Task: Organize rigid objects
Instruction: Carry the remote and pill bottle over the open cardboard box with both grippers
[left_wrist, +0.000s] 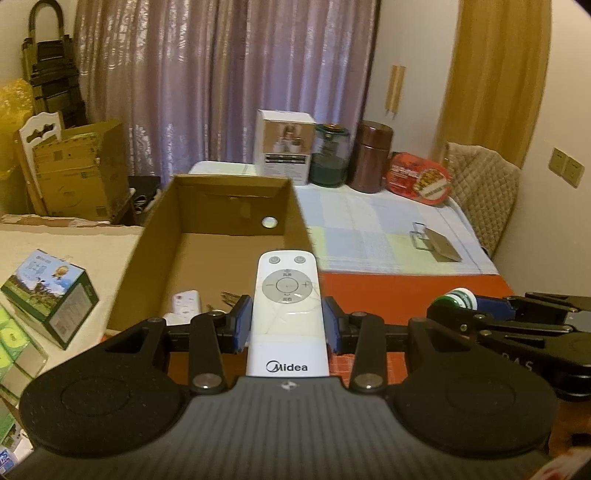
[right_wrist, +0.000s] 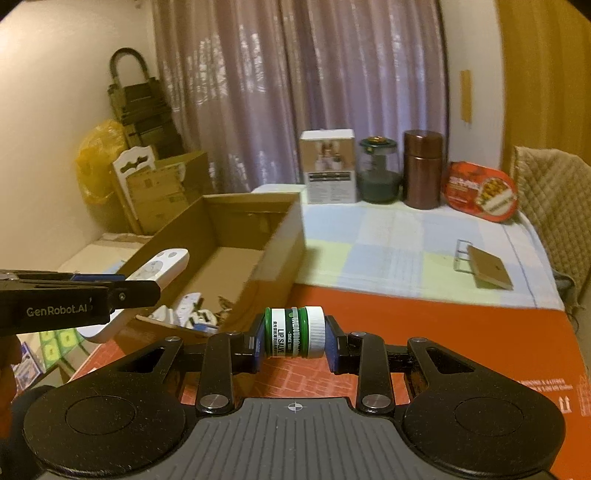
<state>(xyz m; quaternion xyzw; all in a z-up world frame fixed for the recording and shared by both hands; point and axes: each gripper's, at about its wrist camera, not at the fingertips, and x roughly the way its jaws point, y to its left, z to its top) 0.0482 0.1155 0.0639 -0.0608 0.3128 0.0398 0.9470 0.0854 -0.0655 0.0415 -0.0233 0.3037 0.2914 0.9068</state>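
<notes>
Could clip the box near wall with the remote if swung in low; long front end juts far past the pads. Could roll loose if the jar, lying sideways and pinched end to end, shifts on release. Could land on the small white pieces already in the box. Left gripper clamped on the remote's lower half, over the box's near right corner. Right gripper closed on the jar, over the red surface just right of the box.
</notes>
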